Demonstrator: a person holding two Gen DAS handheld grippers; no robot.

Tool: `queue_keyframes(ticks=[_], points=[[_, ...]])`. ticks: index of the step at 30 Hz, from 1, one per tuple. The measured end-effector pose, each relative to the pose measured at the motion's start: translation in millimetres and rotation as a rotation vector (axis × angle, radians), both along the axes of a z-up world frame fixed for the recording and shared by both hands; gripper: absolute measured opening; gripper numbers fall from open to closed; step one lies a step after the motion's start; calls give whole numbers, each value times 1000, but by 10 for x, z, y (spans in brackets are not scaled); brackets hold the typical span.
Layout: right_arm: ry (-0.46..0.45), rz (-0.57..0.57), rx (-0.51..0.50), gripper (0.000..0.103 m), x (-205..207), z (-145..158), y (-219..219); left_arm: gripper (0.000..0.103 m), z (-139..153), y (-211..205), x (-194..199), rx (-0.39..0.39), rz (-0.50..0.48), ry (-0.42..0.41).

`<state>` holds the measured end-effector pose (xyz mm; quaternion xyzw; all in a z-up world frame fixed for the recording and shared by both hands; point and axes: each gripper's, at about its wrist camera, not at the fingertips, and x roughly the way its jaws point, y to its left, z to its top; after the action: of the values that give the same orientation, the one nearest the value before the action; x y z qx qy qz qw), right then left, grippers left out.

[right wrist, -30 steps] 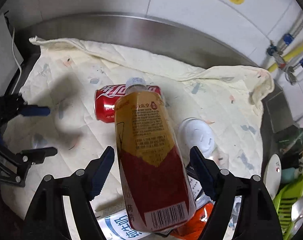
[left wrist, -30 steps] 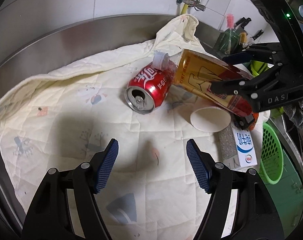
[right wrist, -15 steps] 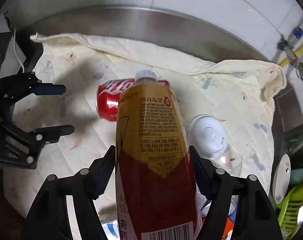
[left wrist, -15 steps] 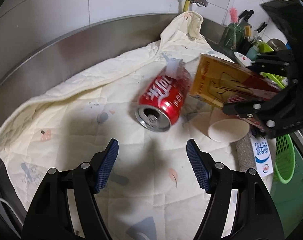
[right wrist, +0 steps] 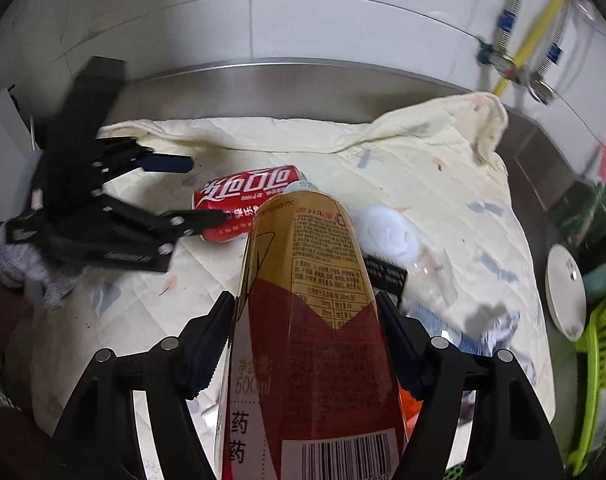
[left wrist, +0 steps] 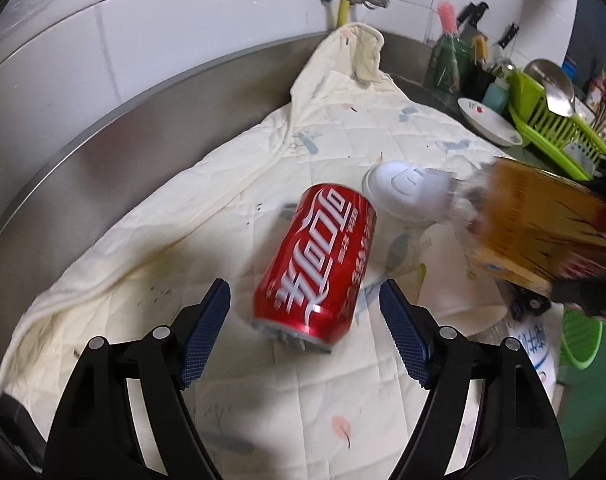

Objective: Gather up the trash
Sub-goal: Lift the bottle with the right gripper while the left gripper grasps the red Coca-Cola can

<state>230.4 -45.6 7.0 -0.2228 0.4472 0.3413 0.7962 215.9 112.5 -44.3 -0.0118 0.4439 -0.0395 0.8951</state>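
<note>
The right gripper [right wrist: 305, 344] is clamped on a bottle [right wrist: 307, 320]. The left gripper [left wrist: 303, 332], jaws opening, straddles a can [left wrist: 317, 268] lying on the cloth [left wrist: 343, 400], pads apart from it.

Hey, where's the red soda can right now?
The red can lies on the cream cloth, between the left gripper fingers, untouched, beside the white lid.

A glossy red metal cola can [left wrist: 317, 268] lies on matt quilted cream cloth [left wrist: 263, 380]. The bottle [right wrist: 311, 320] wears a shiny plastic label; the backsplash [left wrist: 83, 136] is brushed steel.
</note>
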Motion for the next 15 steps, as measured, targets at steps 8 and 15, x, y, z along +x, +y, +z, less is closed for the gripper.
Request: queue_keyframes(ticks=[8,15], points=[[-23,-131,93,68,-162,137,-516,76,-139,-114,279,17,-59,42],[-49,-245,127,68,-392,150,-989,76,-277,-167,441,52,-75,72]])
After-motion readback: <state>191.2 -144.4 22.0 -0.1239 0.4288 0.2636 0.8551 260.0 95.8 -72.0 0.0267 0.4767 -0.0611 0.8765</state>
